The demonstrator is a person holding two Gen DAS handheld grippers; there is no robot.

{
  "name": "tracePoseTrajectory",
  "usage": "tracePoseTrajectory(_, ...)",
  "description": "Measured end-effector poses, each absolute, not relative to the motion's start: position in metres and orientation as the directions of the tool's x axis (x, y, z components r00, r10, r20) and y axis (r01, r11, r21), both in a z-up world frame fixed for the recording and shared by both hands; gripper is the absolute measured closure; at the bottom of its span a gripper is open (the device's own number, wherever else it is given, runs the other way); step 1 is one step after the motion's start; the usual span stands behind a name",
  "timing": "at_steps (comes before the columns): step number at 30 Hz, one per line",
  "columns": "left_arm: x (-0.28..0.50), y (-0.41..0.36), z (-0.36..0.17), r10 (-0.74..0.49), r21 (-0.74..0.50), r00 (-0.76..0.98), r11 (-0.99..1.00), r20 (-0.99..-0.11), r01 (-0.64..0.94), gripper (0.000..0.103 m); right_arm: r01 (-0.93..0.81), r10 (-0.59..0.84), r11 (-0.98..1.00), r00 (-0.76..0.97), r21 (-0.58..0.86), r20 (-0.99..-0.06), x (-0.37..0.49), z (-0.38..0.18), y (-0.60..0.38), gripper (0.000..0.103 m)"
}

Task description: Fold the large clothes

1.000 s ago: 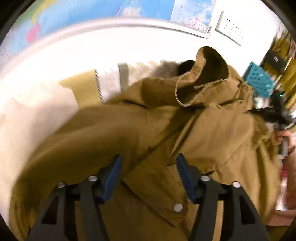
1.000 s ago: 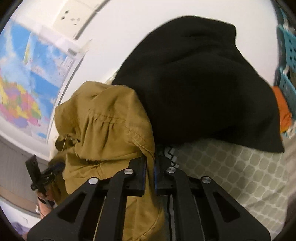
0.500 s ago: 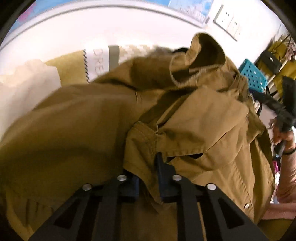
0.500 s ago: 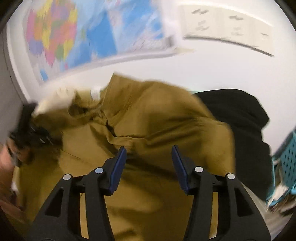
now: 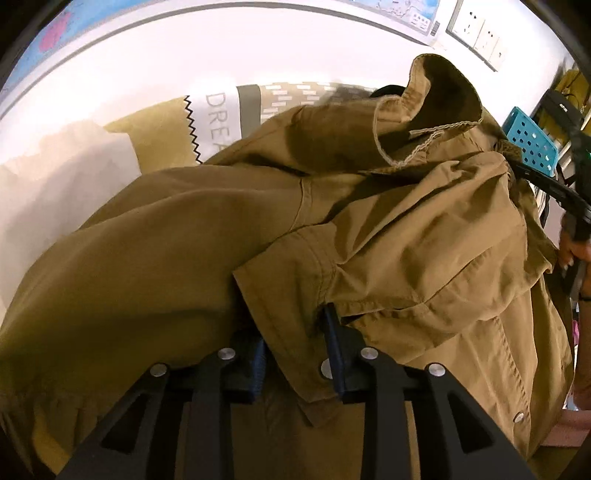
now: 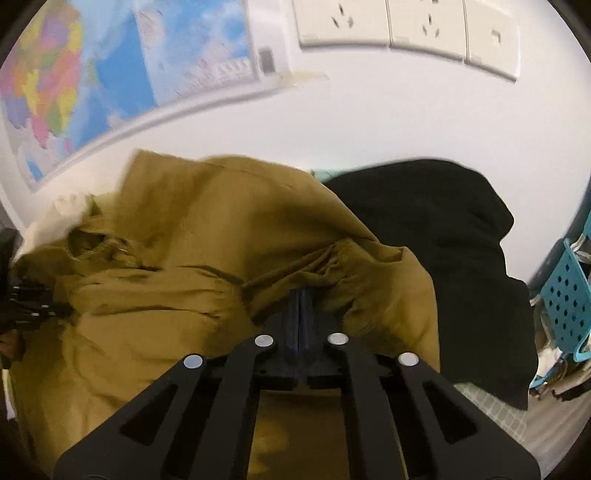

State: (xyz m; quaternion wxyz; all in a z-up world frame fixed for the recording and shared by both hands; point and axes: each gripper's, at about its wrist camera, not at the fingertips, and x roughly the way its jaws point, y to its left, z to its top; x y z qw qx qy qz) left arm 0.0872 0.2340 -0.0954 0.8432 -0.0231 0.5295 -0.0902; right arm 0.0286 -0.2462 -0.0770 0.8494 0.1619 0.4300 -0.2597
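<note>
A large mustard-brown hooded jacket (image 5: 406, 240) lies crumpled over the surface, hood (image 5: 436, 96) standing up at the back. My left gripper (image 5: 295, 347) points down at it. Its jaws are opening, with a buttoned front flap hanging between the blue pads, and the right pad (image 5: 334, 343) shows a bare inner face. In the right wrist view the same jacket (image 6: 184, 314) fills the lower left. My right gripper (image 6: 301, 299) is shut on a gathered fold of it. A hand (image 5: 570, 251) holding that gripper shows at the right edge of the left wrist view.
A black garment (image 6: 443, 258) lies beside the jacket on the right. A blue perforated basket (image 6: 565, 302) stands beyond it. A patterned cover (image 5: 221, 118) and a white cloth (image 5: 55, 177) lie at the back left. Wall map (image 6: 74, 74) and sockets (image 6: 406, 26) are behind.
The left jaws went from wide to closed on the jacket flap, then parted somewhat. The right gripper left the jacket's edge, rolled, swung over the jacket, opened, then closed on a fold.
</note>
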Motion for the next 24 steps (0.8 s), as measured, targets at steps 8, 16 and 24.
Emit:
tracePoseTrajectory(8,0.022,0.247,-0.038,-0.146,-0.081,0.595,0.988,-0.79,0.135,0.044,0.243,-0.031,0.959,0.599,0.145,-0.8,0.073,-0.061,-0.141,0.068)
tracePoseTrajectory(16,-0.072,0.302,0.016,0.057,0.003,0.719,0.997,-0.693,-0.076,0.037,0.216,0.081,0.96,0.399,0.179,-0.913,0.119,-0.138,-0.113,0.063)
tracePoseTrajectory(24,-0.112,0.351,-0.015,0.085,-0.044,0.651,0.983,-0.754,-0.179,0.028,-0.104,0.349,0.933,0.487,0.344,-0.801,0.12,-0.075,-0.013,0.04)
